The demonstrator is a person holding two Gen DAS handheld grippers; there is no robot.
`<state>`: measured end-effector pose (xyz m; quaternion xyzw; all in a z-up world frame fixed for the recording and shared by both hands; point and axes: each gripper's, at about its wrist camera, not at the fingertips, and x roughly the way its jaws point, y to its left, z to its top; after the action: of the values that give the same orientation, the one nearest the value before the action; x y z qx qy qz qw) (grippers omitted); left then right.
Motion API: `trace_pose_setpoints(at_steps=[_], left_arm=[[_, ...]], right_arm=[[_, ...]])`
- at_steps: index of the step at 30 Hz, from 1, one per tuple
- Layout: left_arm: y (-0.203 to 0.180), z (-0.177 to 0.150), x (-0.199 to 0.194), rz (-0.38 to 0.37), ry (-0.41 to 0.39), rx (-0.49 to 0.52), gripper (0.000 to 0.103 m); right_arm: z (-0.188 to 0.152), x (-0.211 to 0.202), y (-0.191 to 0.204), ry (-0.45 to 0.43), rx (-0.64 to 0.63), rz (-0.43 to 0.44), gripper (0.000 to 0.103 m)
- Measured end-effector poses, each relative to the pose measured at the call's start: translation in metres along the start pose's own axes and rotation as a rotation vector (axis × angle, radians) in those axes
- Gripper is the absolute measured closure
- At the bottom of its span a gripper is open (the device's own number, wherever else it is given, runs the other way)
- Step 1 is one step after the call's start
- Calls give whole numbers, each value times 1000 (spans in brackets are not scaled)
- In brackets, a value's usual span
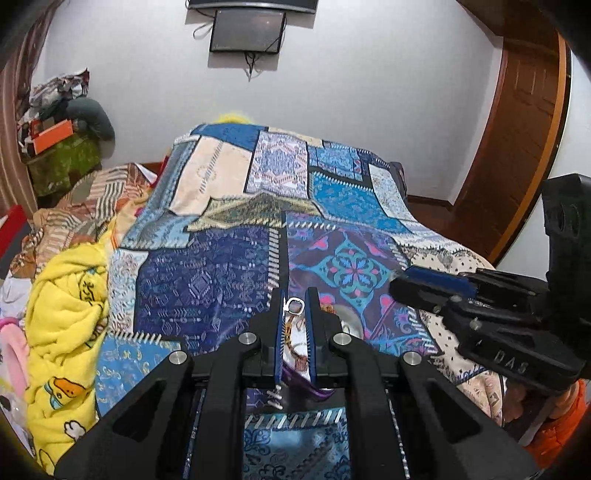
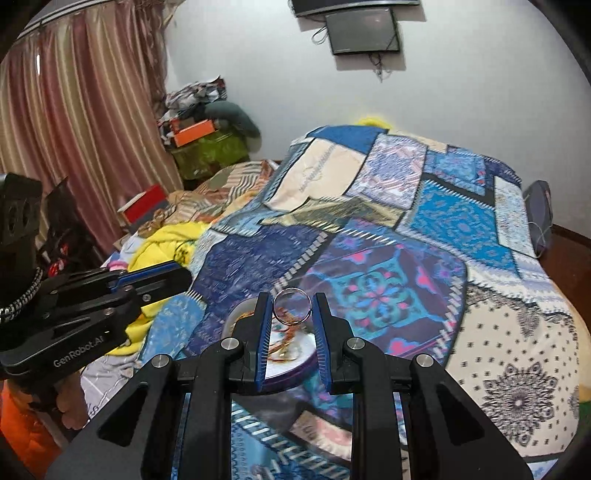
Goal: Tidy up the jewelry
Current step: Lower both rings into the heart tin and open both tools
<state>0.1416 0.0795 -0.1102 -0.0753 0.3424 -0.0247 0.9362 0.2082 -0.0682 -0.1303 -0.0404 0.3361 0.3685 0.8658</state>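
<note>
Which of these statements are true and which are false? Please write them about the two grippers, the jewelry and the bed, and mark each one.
1. The right gripper has a thin silver ring between its fingers. True.
2. The left gripper holds nothing. False: a small silver clasp sits between its fingertips, with a chain piece behind it.
3. A round dish with tangled jewelry lies on the bed under the right gripper. True.
4. The bed is covered with a plain white sheet. False: it has a patchwork quilt, mostly blue.
5. A dark screen hangs on the wall. True.
6. The curtain is green. False: it is pinkish.
</note>
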Motion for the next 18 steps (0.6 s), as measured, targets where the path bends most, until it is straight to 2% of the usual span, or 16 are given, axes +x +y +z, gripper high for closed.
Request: trace_pose_setpoints(at_steps=[8,18], left_arm=[[4,-14,27,-58,77,-25,94],[3,-20,51,-84,126,-22,94]], right_arm=[[-24,30,1,107,5,19,83],[-30,41,5,144,-3,46,83]])
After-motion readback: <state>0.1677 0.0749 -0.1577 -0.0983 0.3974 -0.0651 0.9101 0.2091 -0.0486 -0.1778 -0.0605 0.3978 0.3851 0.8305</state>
